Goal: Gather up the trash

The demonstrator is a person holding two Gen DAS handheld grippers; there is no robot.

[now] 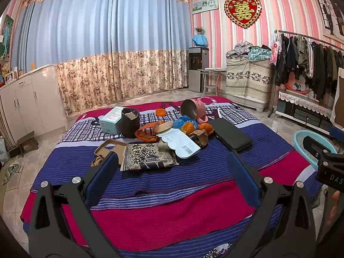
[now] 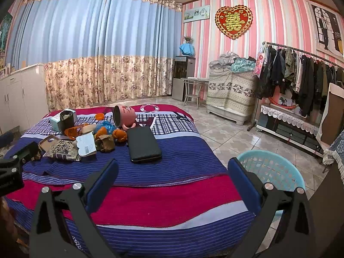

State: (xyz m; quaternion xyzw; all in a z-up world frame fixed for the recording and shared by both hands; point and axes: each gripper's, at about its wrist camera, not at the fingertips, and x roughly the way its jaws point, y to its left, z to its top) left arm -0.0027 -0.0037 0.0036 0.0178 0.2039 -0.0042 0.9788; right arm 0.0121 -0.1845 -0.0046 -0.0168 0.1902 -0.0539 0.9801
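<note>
A heap of trash lies mid-blanket: a dark printed packet (image 1: 148,157), a white barcode label (image 1: 180,142), orange peels (image 1: 187,128), a blue plastic bag (image 1: 185,120), an orange wrapper (image 1: 146,133) and brown crumpled paper (image 1: 198,138). My left gripper (image 1: 172,161) hangs open just short of the packet, holding nothing. My right gripper (image 2: 172,167) is open and empty over the blanket's near right part, with the heap (image 2: 86,144) far to its left. A light blue basket (image 2: 275,172) stands on the floor by its right finger.
A black case (image 1: 231,134), a tipped pink mug (image 1: 192,107), a teal box (image 1: 111,119), a black cup (image 1: 130,122) and a phone case (image 1: 109,148) share the blanket (image 1: 172,204). White cabinets (image 1: 25,99) stand left, a clothes rack (image 2: 301,75) right.
</note>
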